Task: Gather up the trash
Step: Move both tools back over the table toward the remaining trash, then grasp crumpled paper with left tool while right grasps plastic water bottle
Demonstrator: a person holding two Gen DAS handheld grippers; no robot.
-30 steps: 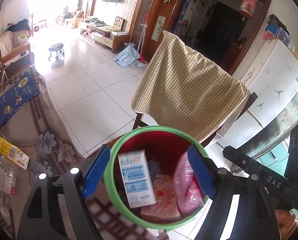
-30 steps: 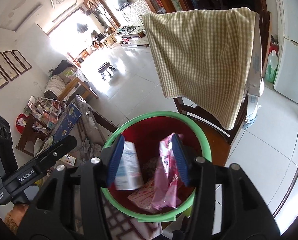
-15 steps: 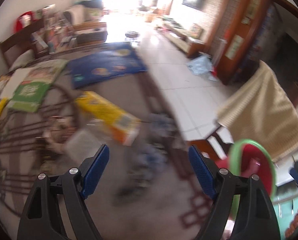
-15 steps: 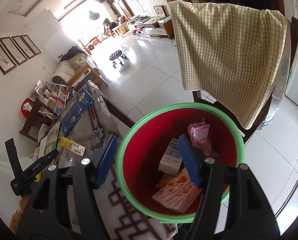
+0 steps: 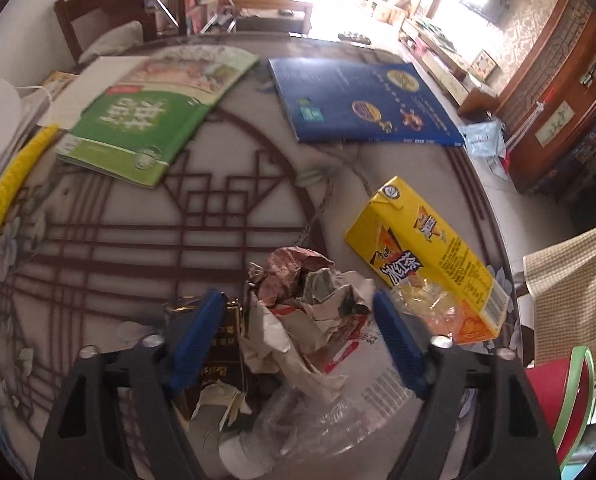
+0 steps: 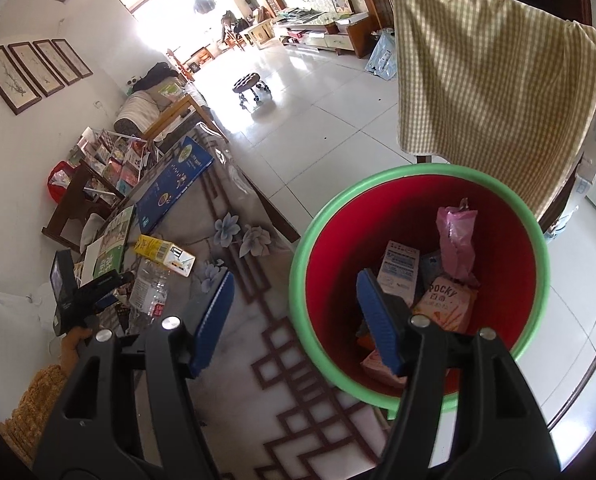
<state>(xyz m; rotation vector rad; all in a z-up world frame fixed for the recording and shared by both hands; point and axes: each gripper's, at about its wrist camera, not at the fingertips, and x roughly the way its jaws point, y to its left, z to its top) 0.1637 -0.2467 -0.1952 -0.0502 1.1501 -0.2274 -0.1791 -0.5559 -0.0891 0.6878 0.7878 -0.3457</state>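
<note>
The left gripper (image 5: 298, 340), jaws spread, straddles the crumpled wrapper (image 5: 309, 304) at lower centre on the desk (image 5: 118, 240), so it's the nearer one. The right gripper (image 6: 294, 320) hangs spread and empty by the bin (image 6: 417, 280), lower right.

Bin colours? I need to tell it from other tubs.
Red inside with a green rim; clearest in the right wrist view.
</note>
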